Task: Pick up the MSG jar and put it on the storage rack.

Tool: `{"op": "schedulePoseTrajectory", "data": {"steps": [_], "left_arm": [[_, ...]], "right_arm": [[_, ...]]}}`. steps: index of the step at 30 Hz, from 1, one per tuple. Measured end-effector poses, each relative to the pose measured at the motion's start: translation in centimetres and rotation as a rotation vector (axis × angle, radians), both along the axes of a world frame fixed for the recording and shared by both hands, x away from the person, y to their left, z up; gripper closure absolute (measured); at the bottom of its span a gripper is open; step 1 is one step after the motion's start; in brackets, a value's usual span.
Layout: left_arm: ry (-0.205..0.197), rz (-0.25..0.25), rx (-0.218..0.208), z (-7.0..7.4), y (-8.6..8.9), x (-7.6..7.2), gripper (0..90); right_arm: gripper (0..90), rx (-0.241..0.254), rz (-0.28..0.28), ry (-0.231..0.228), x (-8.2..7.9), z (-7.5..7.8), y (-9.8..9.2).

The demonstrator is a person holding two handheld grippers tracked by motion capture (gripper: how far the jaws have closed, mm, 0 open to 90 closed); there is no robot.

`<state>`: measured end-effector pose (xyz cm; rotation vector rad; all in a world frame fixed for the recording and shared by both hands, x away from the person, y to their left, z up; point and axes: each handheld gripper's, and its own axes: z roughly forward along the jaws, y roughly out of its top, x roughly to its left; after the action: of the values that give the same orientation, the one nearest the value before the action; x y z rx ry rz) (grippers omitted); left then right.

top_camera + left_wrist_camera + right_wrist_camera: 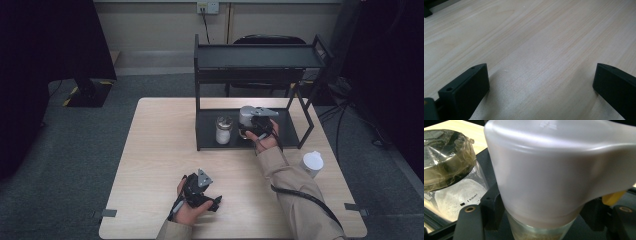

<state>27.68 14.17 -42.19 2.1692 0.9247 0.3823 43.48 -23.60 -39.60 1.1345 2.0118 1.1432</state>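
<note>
frosted white cap (554, 167) looms right before our right gripper (256, 123), sitting on a glass bottle (541, 231); black jaws stand at either side of the bottle, and we cannot tell if they pinch it. bottle stands on the black rack's (210, 142) bottom shelf, beside a jar (223, 130) of white powder. left gripper (199, 189) rests on the wooden table (155, 150), jaws spread wide. white cup (312, 162) near the right sleeve.

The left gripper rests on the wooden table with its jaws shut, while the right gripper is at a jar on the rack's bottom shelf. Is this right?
One detail is wrong: the left gripper is open, not shut. The left gripper view shows its jaws wide apart over bare table. The right gripper is indeed at a jar on the rack's bottom shelf.
</note>
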Motion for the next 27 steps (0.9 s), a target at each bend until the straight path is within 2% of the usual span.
{"op": "schedulePoseTrajectory", "data": {"steps": [10,22,27], "left_arm": [[0.000,0.000,0.000,0.0,0.0,0.0,0.0],[0.000,0.000,0.000,0.0,0.0,0.0,0.0],[0.000,0.000,0.000,0.0,0.0,0.0,0.0]], "right_arm": [[30.5,0.025,-0.020,0.028,-0.1,0.1,-0.2],[29.8,0.010,-0.021,0.050,0.0,0.7,0.0],[26.4,0.006,-0.026,0.067,0.2,1.0,0.2]]}}
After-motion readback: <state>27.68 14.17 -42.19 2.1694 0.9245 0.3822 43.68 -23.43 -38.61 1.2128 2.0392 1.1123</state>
